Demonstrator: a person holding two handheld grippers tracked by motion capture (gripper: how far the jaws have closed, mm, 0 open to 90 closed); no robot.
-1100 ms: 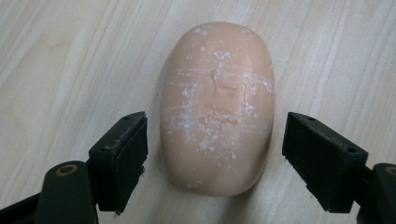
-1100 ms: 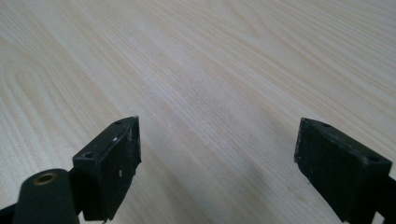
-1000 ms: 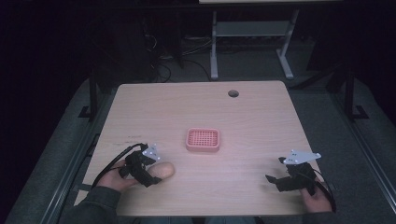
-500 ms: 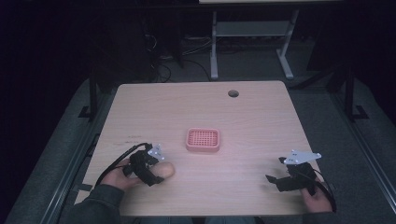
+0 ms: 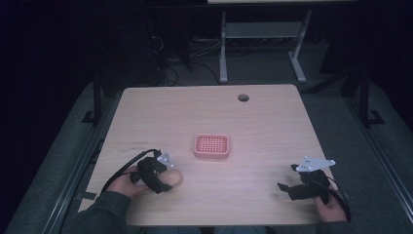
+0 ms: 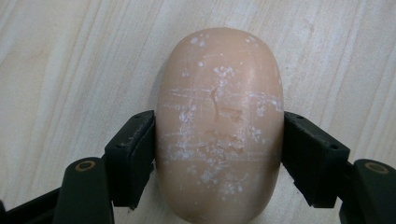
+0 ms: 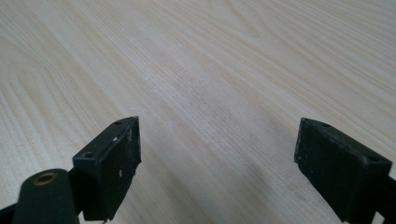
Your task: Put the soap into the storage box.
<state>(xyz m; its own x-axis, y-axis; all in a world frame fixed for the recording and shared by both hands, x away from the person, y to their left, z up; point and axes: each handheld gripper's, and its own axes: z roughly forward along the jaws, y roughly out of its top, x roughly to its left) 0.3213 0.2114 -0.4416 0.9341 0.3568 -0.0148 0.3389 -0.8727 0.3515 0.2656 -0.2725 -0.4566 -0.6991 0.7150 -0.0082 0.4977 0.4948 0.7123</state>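
Observation:
A peach bar of soap (image 6: 219,140), scuffed with white marks, lies on the wooden table between the jaws of my left gripper (image 6: 217,156); both black pads press against its sides. From above, the soap (image 5: 173,178) pokes out to the right of that left gripper (image 5: 162,181) near the table's front left. A pink slotted soap dish (image 5: 211,146) sits at the table's middle, apart from both grippers. My right gripper (image 5: 288,178) rests at the front right, and its right gripper (image 7: 217,158) jaws stand wide apart over bare wood.
A round cable hole (image 5: 243,97) lies near the table's (image 5: 263,131) far edge. Beyond the table the dark floor holds white desk legs (image 5: 223,53) and cables. The table's front edge runs just below both hands.
My left hand and gripper have shifted slightly to the right, onto the soap. The right gripper and the soap dish have stayed put.

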